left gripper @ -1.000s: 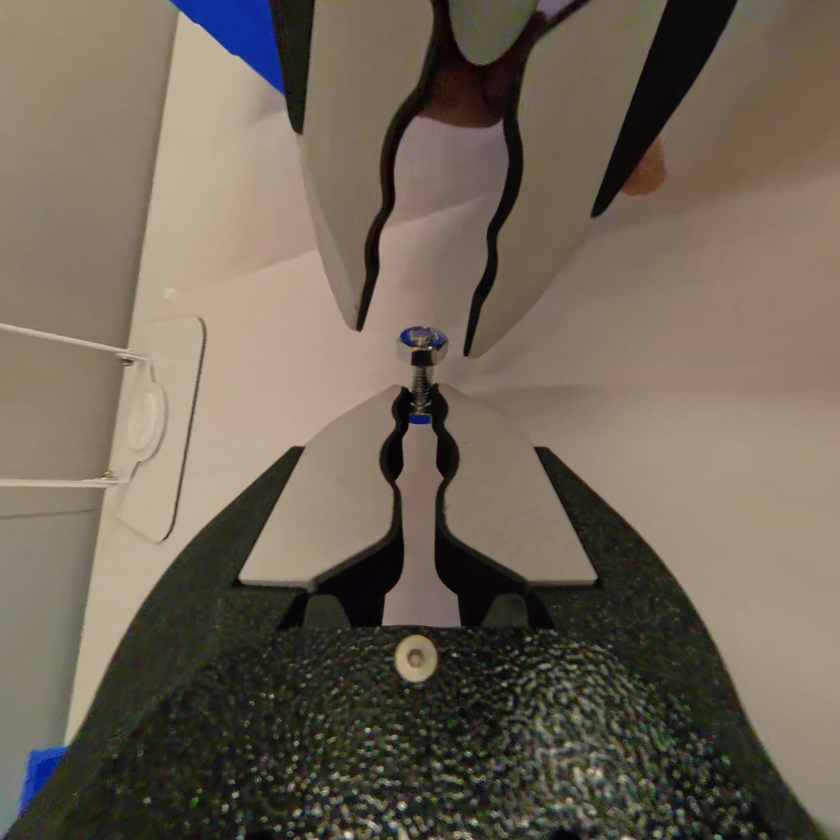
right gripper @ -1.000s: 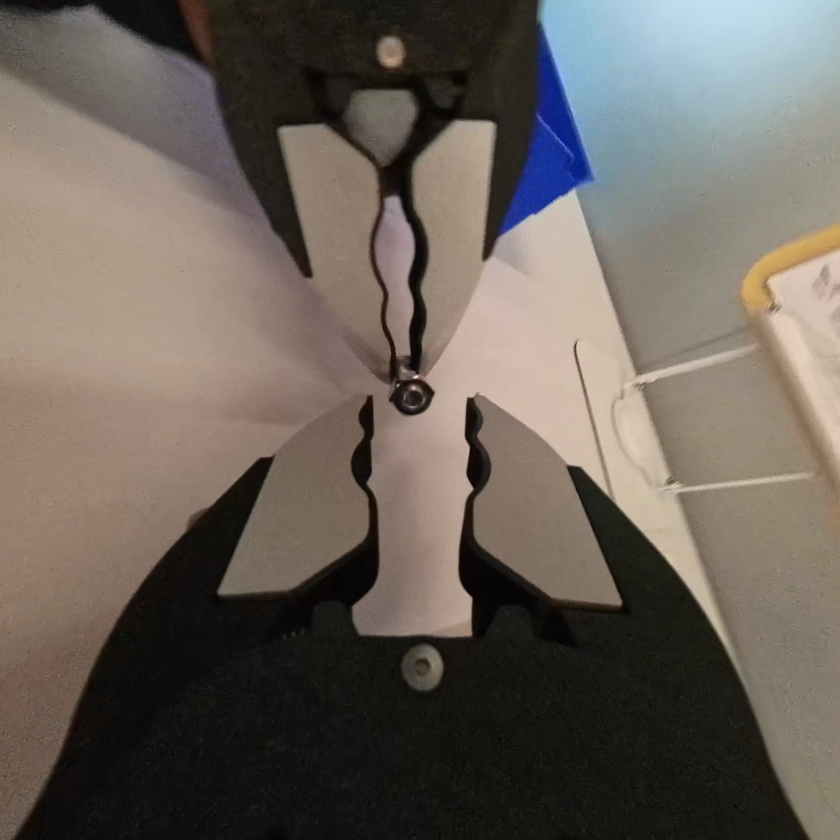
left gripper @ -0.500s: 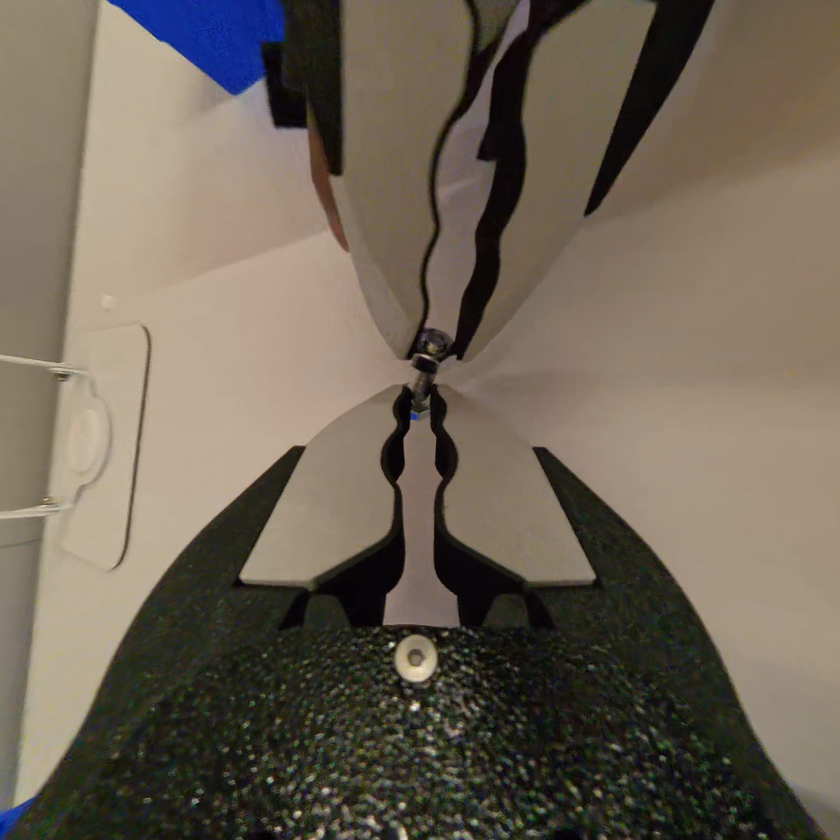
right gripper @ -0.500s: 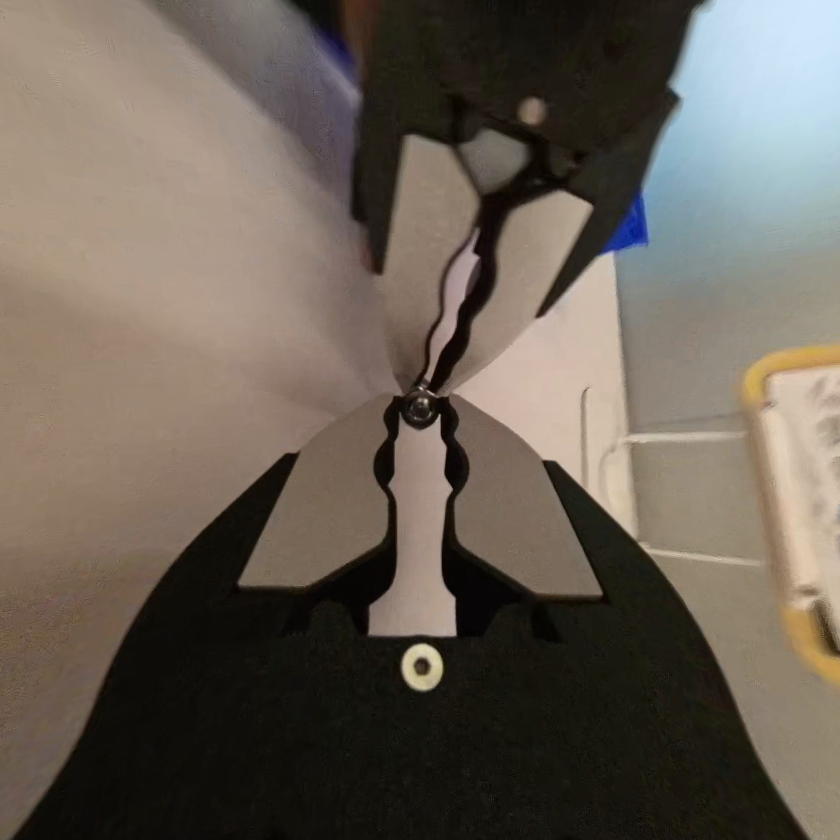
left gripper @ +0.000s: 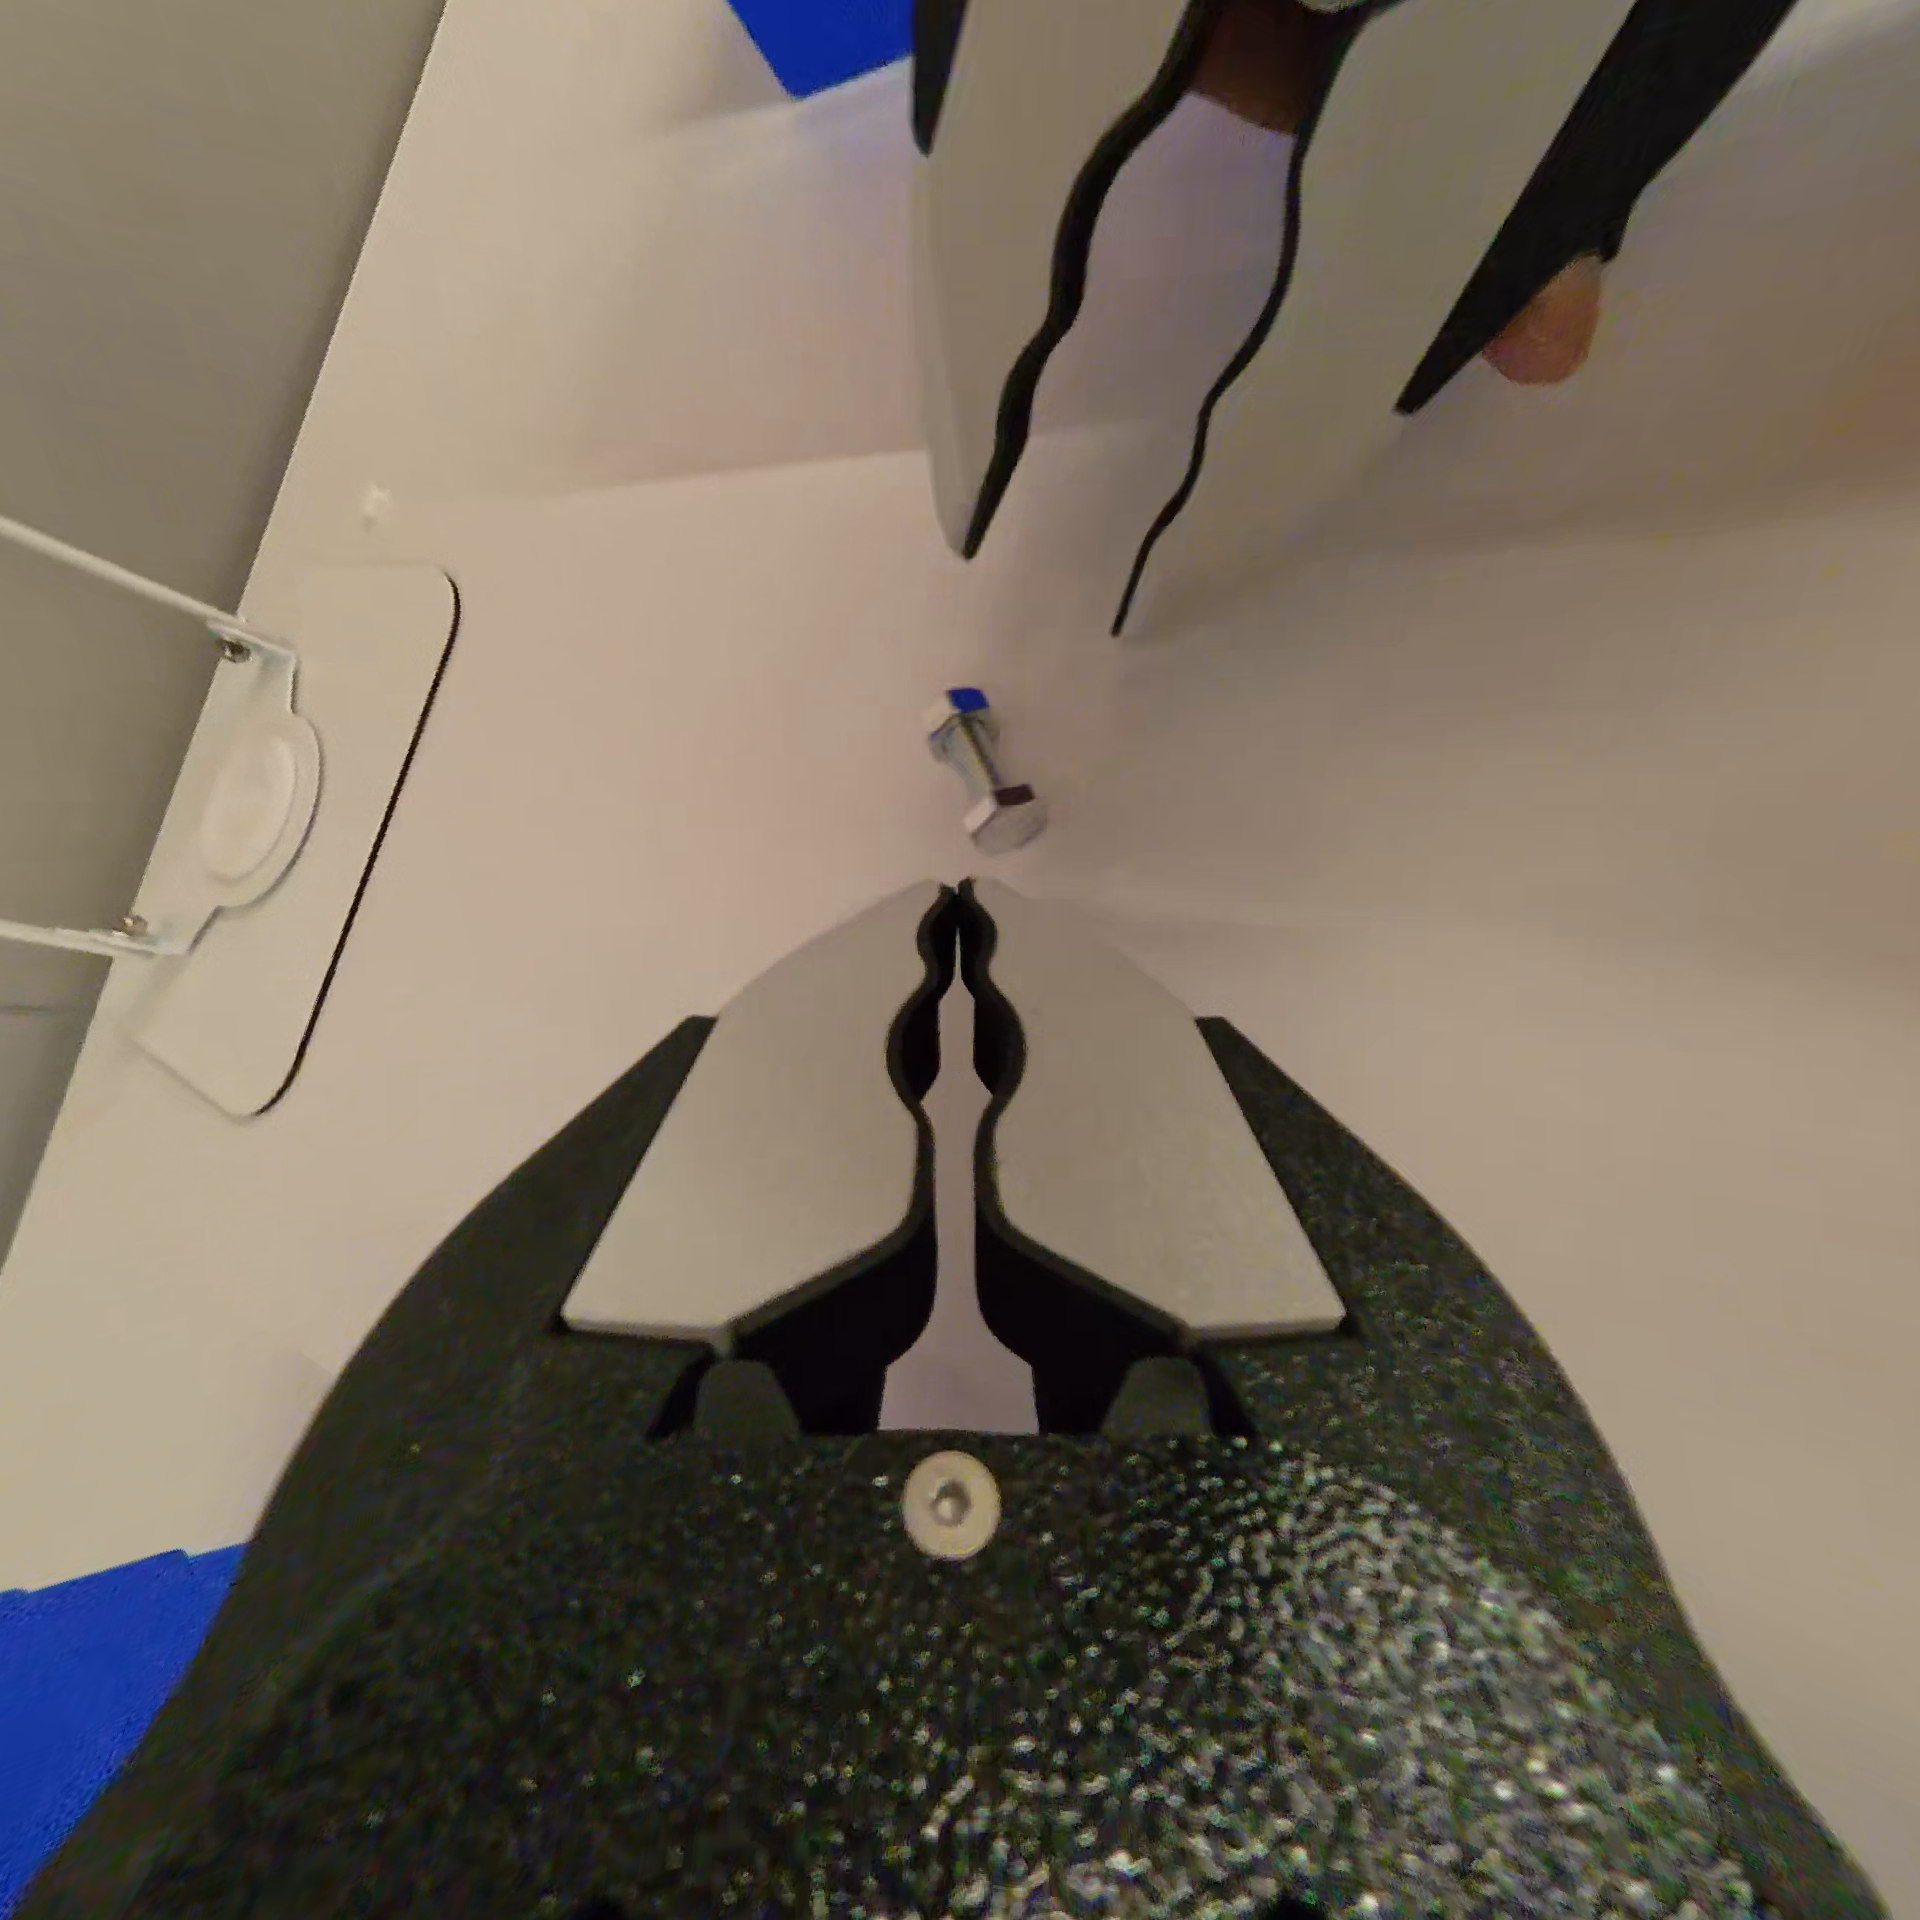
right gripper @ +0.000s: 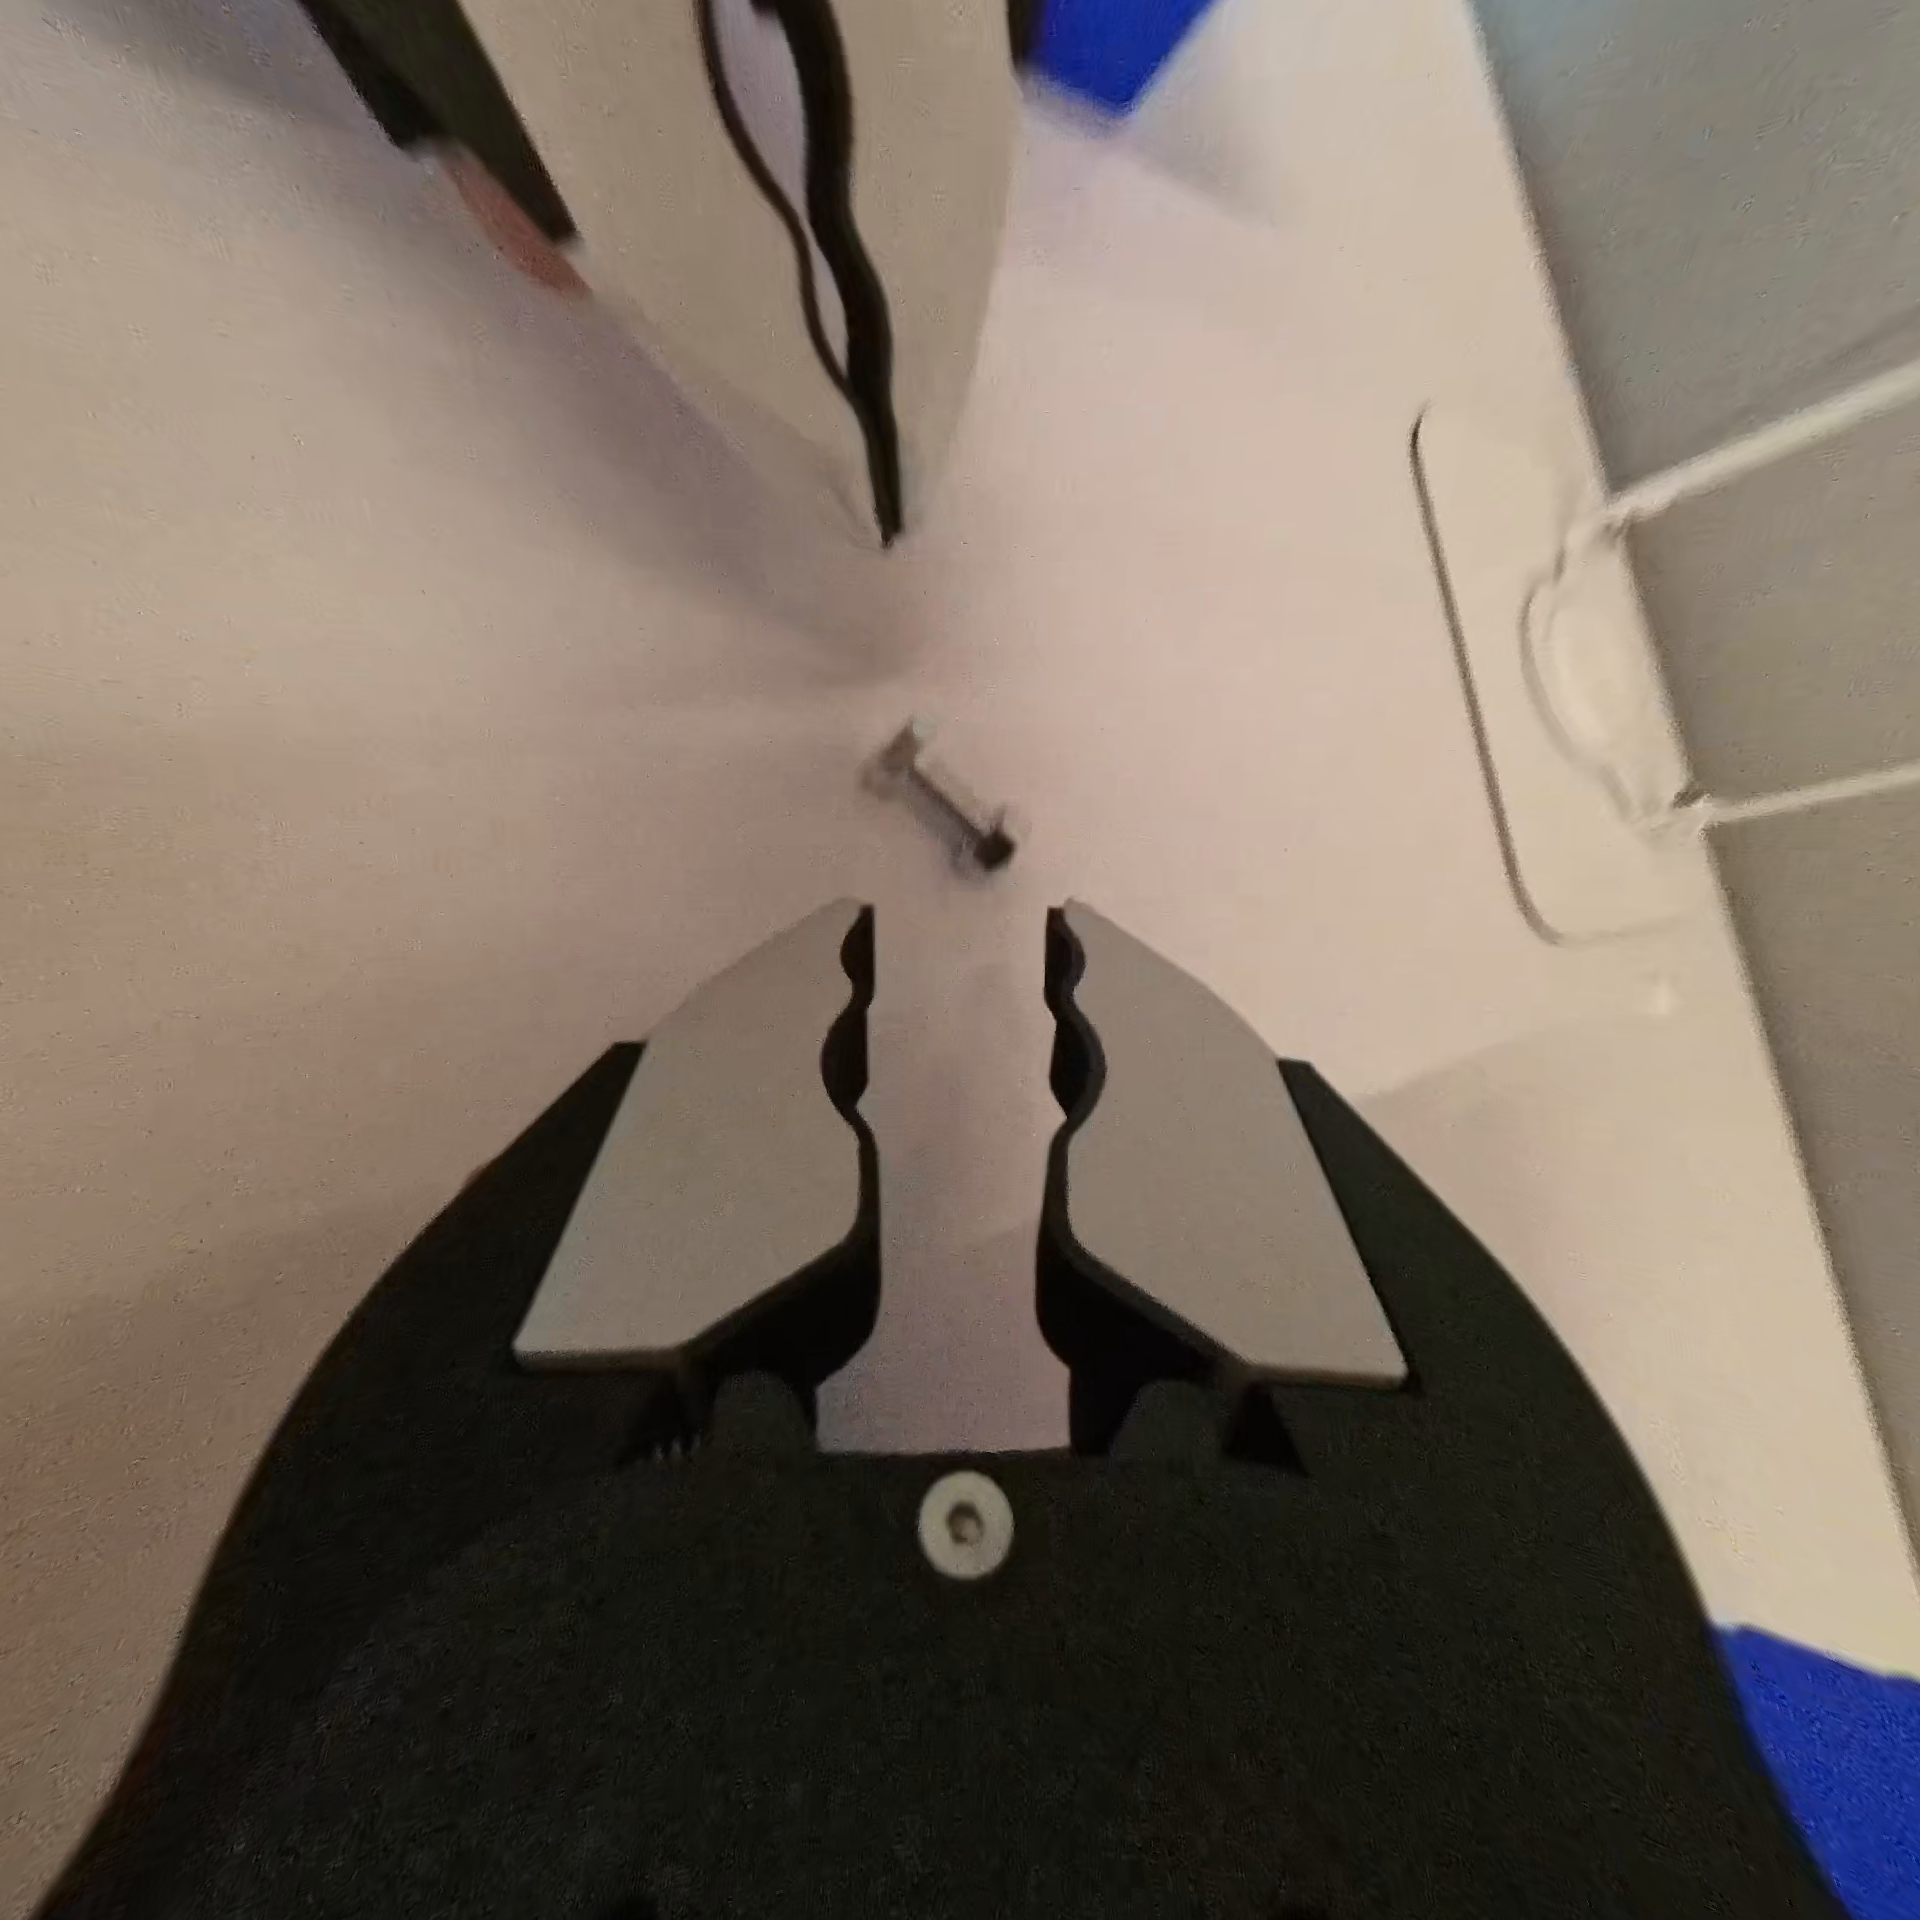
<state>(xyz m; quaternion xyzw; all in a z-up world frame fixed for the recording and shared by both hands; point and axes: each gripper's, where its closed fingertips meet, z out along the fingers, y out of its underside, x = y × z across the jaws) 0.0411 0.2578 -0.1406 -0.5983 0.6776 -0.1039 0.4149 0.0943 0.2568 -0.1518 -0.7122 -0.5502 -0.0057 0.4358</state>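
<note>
A small shiny steel bolt (left gripper: 985,774) with a hexagonal head and threaded-on nut is lying loose on the smooth white table (left gripper: 1455,935) between the left gripper (left gripper: 957,885), its wavy-edged grey fingers pressing together on nothing, and the right gripper (right gripper: 958,906), its fingers standing apart.

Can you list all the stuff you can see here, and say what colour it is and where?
Bolt: one, silvery with a nut on it, lying on the table between the two gripper tips, touched by neither.
Table: one, white, under everything.
Plate: one, white with rounded corners, at the table's edge by the wall.
Wire bracket: one, white, screwed to the plate.
Blue things: two patches, at the picture edges; too little shows to name them.
Wall: grey, beside the table.
Left hand-held gripper: one, black with grey fingers, shut on nothing.
Right hand-held gripper: one, same colours, open, empty.
Fingertip: one, behind the right gripper.
</note>
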